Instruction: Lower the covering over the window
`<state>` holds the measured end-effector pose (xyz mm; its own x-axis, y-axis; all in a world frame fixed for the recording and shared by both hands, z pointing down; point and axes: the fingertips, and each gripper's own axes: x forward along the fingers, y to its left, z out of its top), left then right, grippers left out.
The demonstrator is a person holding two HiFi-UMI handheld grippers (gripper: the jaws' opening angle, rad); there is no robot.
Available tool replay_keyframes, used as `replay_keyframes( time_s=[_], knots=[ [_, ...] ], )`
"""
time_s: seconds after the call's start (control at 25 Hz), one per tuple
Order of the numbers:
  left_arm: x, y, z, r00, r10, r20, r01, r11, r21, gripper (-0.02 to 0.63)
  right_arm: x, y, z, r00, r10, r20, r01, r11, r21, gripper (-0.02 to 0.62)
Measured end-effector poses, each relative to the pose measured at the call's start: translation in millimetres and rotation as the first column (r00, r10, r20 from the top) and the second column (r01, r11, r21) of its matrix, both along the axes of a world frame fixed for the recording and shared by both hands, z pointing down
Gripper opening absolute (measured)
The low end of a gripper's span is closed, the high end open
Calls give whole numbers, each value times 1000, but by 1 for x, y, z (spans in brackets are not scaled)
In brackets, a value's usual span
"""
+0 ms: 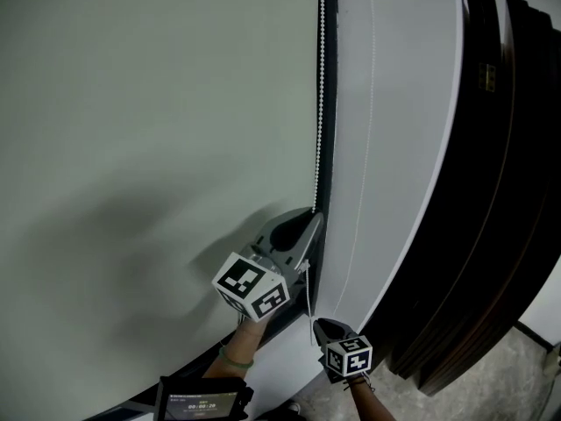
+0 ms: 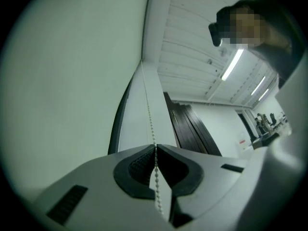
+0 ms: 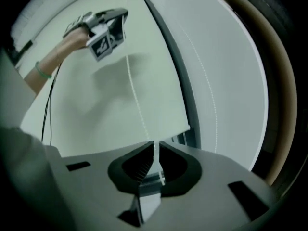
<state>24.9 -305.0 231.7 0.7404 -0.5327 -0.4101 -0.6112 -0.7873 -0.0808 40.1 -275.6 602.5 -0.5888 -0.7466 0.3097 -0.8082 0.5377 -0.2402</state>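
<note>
A pale roller blind point(image 1: 158, 147) hangs over the window, and its bottom edge shows in the right gripper view, blind point(image 3: 120, 81). A white bead chain point(image 1: 321, 103) runs down the dark frame beside it. My left gripper point(image 1: 313, 218) is shut on this chain, which passes straight between its pads, left gripper point(image 2: 155, 148), chain point(image 2: 148, 110). Lower down, my right gripper point(image 1: 317, 324) is also shut on the chain, right gripper point(image 3: 155, 147), chain point(image 3: 135, 97). The right gripper view shows the left gripper point(image 3: 103, 30) higher up, held by a hand.
A white wall panel point(image 1: 390, 147) stands right of the chain, then dark slatted panels point(image 1: 500, 191). A small screen device point(image 1: 202, 403) sits at the bottom edge. Speckled floor point(image 1: 526, 375) shows at lower right. Ceiling strip lights point(image 2: 232, 64) appear above.
</note>
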Motion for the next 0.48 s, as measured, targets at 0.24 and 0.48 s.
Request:
replay_keyframes(
  time_s=[0.24,0.48],
  knots=[
    [5,-24,110,997,-9,81,26,978,-209,11,28,-21,-132,992,19,125,-47,973,226,34],
    [15,-24,242,972,31,232,75,897,-436,11,34,-27,-275,979,-92,184,0,896,444,74]
  ],
)
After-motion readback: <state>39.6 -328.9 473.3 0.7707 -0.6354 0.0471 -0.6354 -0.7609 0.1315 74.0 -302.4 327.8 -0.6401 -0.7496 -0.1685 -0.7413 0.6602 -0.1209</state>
